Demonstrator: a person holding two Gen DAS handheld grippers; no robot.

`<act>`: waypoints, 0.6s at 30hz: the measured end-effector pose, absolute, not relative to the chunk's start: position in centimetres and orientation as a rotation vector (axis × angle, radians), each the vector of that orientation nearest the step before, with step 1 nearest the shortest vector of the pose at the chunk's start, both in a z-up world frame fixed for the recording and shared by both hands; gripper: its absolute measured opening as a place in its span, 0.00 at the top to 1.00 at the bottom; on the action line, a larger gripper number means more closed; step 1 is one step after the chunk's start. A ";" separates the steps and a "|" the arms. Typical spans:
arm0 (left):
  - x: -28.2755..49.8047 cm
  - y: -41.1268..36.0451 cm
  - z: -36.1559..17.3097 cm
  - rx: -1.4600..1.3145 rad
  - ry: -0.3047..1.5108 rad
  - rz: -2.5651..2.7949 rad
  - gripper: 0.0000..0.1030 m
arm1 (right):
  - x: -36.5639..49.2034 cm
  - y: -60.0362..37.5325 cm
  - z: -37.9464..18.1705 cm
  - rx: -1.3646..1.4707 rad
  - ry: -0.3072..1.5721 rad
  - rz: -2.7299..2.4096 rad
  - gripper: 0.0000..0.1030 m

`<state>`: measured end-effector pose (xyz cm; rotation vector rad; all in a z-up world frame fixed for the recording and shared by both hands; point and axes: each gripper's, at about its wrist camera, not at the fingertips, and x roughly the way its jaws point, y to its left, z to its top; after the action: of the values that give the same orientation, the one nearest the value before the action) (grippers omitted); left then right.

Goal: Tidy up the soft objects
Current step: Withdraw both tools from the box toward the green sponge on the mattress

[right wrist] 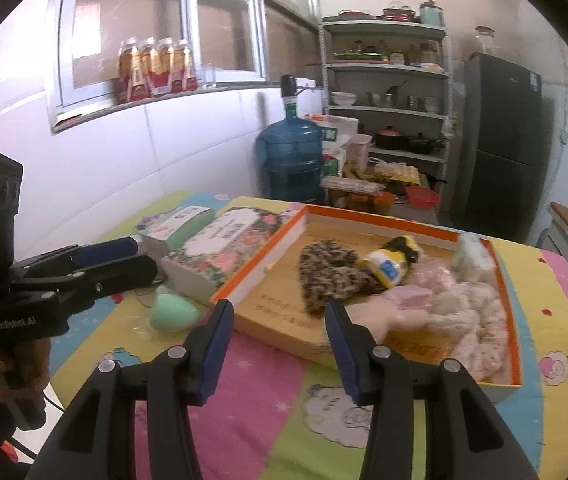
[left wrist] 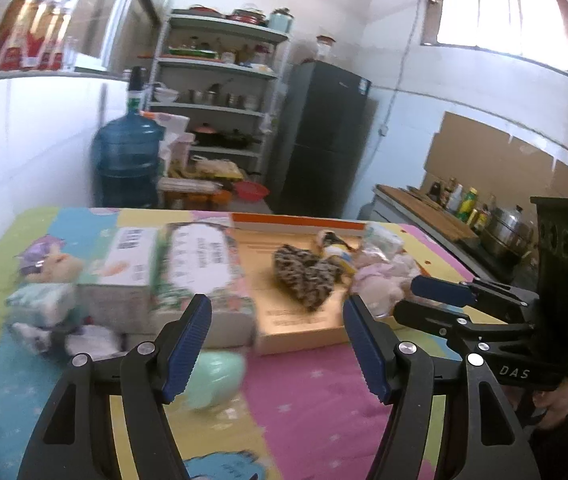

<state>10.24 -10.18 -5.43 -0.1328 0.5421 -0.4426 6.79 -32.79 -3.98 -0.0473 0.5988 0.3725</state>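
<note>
A shallow orange-rimmed box [right wrist: 508, 312] [left wrist: 296, 222] lies on the colourful mat. It holds a leopard-print soft piece [right wrist: 332, 272] [left wrist: 304, 276], a yellow and black plush [right wrist: 392, 264] [left wrist: 334, 246] and pink fluffy things [right wrist: 472, 312] [left wrist: 380, 280]. A mint green egg-shaped sponge [right wrist: 172, 312] [left wrist: 216, 378] rests on the mat in front of the box, just right of my left gripper's left finger. My left gripper [left wrist: 276, 344] [right wrist: 132, 258] is open and empty, hovering before the box. My right gripper [right wrist: 280, 348] [left wrist: 424, 300] is open and empty at the box's near edge.
Two floral tissue boxes [left wrist: 200, 264] [right wrist: 220, 256] stand left of the orange box. A doll with a purple hat [left wrist: 44, 276] lies at the mat's left. Behind the table are a blue water jug [right wrist: 290, 156], a shelf rack [right wrist: 388, 92] and a dark fridge [right wrist: 504, 140].
</note>
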 end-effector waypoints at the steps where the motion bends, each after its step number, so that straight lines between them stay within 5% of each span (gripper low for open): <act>1: 10.1 -9.4 -5.5 -0.138 0.541 -0.430 0.32 | 6.8 -32.3 -4.1 -0.048 0.601 0.380 0.54; 18: 8.5 0.4 -7.7 -0.212 0.537 -0.266 0.32 | 7.1 -23.8 -6.6 -0.098 0.691 0.553 0.54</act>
<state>8.46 0.41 -7.67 -0.2116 0.5374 -0.2656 7.12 -23.83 -6.58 -0.0983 0.6911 0.5529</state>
